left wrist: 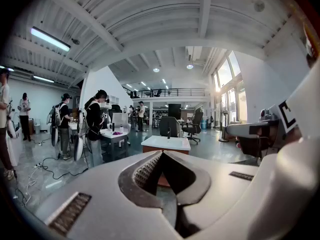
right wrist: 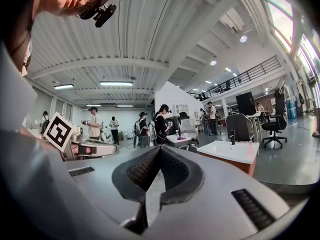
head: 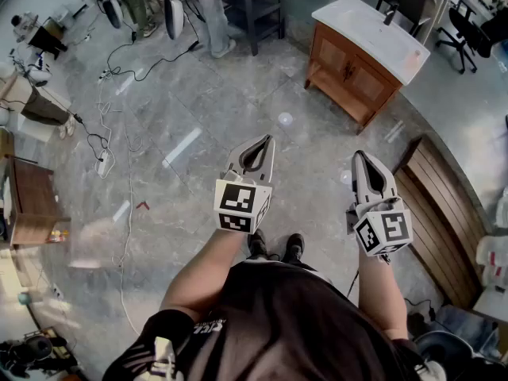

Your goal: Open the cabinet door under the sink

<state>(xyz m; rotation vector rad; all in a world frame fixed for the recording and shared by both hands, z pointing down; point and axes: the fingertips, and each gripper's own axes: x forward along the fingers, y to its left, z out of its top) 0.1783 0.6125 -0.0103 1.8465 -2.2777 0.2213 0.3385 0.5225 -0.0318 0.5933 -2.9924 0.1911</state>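
Note:
The sink cabinet [head: 355, 68] is a low wooden unit with two doors and a white top [head: 373, 25] carrying a dark tap; it stands across the floor at the upper right of the head view, doors closed. My left gripper [head: 261, 143] and right gripper [head: 363, 158] are held side by side in front of me, both shut and empty, well short of the cabinet. In the left gripper view the cabinet [left wrist: 165, 145] shows beyond the shut jaws [left wrist: 161, 153]. In the right gripper view it [right wrist: 231, 155] lies right of the jaws [right wrist: 159, 148].
A grey polished floor lies between me and the cabinet. A slatted wooden bench [head: 441, 213] runs along the right. Cables [head: 111, 145] trail over the floor at left, near a wooden table [head: 30, 201]. People [head: 210, 10] and office chairs [head: 468, 34] stand at the back.

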